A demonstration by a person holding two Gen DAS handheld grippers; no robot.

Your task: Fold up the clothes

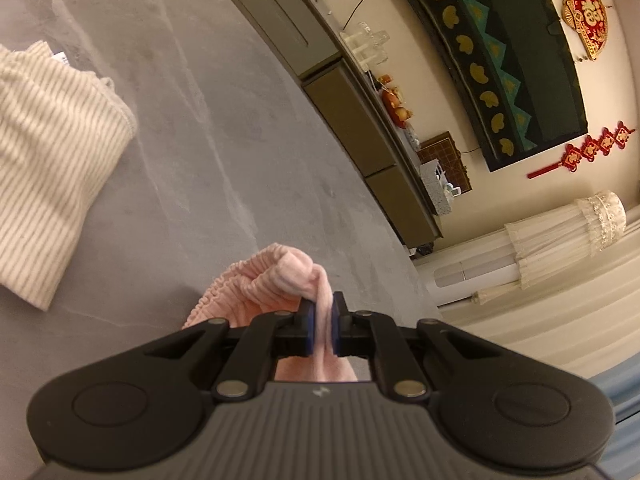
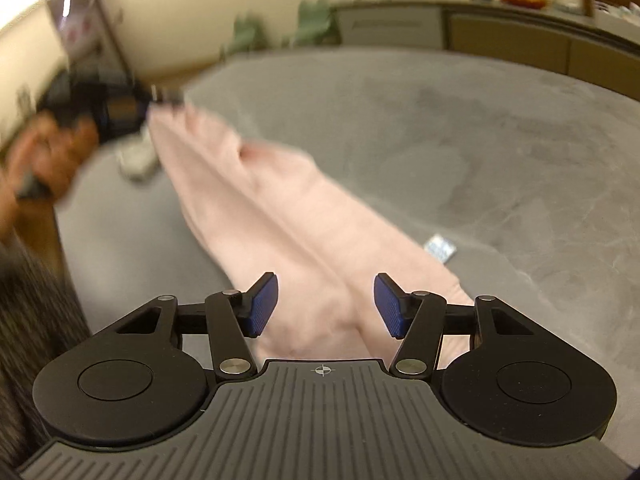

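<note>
My left gripper (image 1: 323, 312) is shut on a bunched corner of the pink garment (image 1: 276, 276), near its gathered waistband, lifted above the grey table (image 1: 192, 128). In the right wrist view the pink garment (image 2: 288, 216) stretches in a long strip from the left gripper (image 2: 160, 98) at upper left down to under my right gripper (image 2: 325, 306). My right gripper is open, its blue pads (image 2: 264, 302) on either side above the cloth's near end, holding nothing.
A folded cream striped garment (image 1: 48, 168) lies on the table at the left. A small white-blue tag (image 2: 440, 247) lies by the pink cloth. A low cabinet (image 1: 360, 132) with clutter runs behind the table. The person's hand (image 2: 48, 152) shows at left.
</note>
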